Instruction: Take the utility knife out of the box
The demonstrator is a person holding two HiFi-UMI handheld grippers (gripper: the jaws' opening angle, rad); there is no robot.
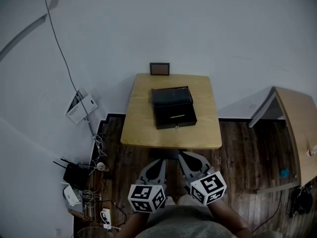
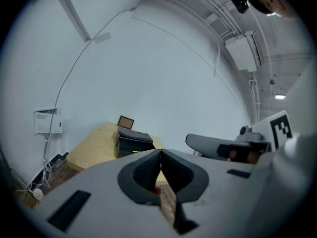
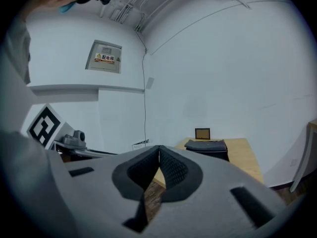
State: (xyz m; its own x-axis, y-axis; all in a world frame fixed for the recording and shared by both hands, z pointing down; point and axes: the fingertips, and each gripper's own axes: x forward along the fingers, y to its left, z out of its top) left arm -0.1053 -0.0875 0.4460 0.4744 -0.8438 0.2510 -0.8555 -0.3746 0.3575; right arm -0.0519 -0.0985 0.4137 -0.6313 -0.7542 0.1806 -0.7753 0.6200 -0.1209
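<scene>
A black box (image 1: 173, 108) stands open on the small wooden table (image 1: 143, 128), its lid tilted back towards the wall. Inside lies a thin yellowish utility knife (image 1: 178, 116). The same box (image 2: 132, 143) (image 3: 208, 147) shows in both gripper views, well ahead of the jaws. My left gripper (image 1: 161, 161) and right gripper (image 1: 184, 158) hang close together short of the table's near edge, above the floor. Both are shut with pads touching and nothing held.
A small framed picture (image 1: 159, 69) leans on the wall behind the table. Cables, a router and a power strip (image 1: 81, 182) clutter the floor at left. A second wooden table (image 1: 299, 128) stands at right. A white panel (image 1: 80, 106) leans on the left wall.
</scene>
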